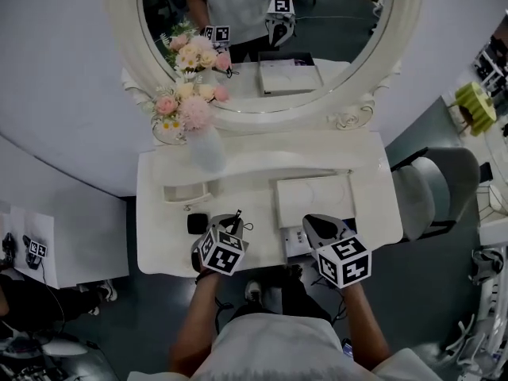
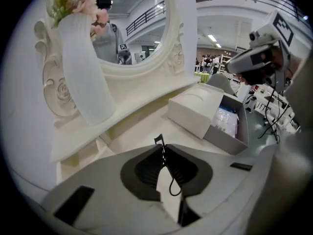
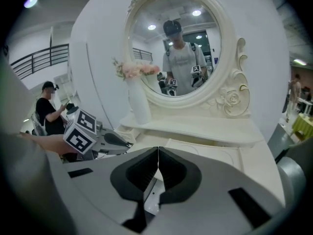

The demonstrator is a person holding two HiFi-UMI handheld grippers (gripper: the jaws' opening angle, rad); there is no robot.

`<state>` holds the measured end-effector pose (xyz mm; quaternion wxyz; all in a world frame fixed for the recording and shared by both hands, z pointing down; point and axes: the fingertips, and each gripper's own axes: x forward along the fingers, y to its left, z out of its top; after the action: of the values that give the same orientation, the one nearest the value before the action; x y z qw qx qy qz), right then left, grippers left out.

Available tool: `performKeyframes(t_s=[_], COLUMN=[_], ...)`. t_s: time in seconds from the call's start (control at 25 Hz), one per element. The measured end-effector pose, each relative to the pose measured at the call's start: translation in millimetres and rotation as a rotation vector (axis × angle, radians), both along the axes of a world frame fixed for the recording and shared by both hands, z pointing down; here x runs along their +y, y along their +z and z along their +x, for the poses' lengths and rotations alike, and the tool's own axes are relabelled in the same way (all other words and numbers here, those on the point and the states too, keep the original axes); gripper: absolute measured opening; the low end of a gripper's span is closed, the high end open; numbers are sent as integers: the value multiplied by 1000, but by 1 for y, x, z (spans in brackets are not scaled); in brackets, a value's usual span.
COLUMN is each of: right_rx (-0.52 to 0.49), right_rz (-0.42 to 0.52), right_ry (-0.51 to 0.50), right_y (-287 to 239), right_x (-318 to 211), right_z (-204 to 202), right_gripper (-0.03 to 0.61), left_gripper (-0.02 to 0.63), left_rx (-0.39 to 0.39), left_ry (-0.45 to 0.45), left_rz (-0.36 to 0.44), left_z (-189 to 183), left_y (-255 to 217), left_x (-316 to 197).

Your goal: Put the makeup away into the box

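Observation:
A box stands on the white vanity table (image 1: 159,236), its white lid (image 1: 315,199) laid back and its grey tray (image 1: 295,243) at the front edge. From the left gripper view the grey tray (image 2: 230,131) holds a white packet. My left gripper (image 1: 236,219) is left of the box, above the table's front, shut on a thin black makeup tool (image 2: 159,140) with a wire loop; the tool's tip (image 1: 238,213) sticks out past the jaws. A black compact (image 1: 197,223) lies on the table just left of it. My right gripper (image 1: 311,222) hovers over the tray, shut and empty (image 3: 158,153).
A white vase of pink flowers (image 1: 198,145) stands at the back left below the oval mirror (image 1: 262,46). A small open shelf tray (image 1: 188,190) sits behind the compact. A grey chair (image 1: 440,193) is to the right of the table.

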<state>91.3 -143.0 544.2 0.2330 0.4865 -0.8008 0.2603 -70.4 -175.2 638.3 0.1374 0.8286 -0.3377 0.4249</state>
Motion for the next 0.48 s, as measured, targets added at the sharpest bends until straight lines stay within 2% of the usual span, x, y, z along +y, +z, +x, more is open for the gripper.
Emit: performKeyframes(t_s=[0.24, 0.48], right_rx=[9, 23], right_rz=[31, 46], right_ry=[125, 220], right_y=[-9, -13], right_x=[20, 43], right_z=[47, 87], right_gripper=[2, 2], left_gripper=[35, 35], left_rx=[32, 118], left_ry=[153, 312], left_rz=[99, 97], left_z=[49, 125], left_y=[-54, -78], left_x=[8, 33])
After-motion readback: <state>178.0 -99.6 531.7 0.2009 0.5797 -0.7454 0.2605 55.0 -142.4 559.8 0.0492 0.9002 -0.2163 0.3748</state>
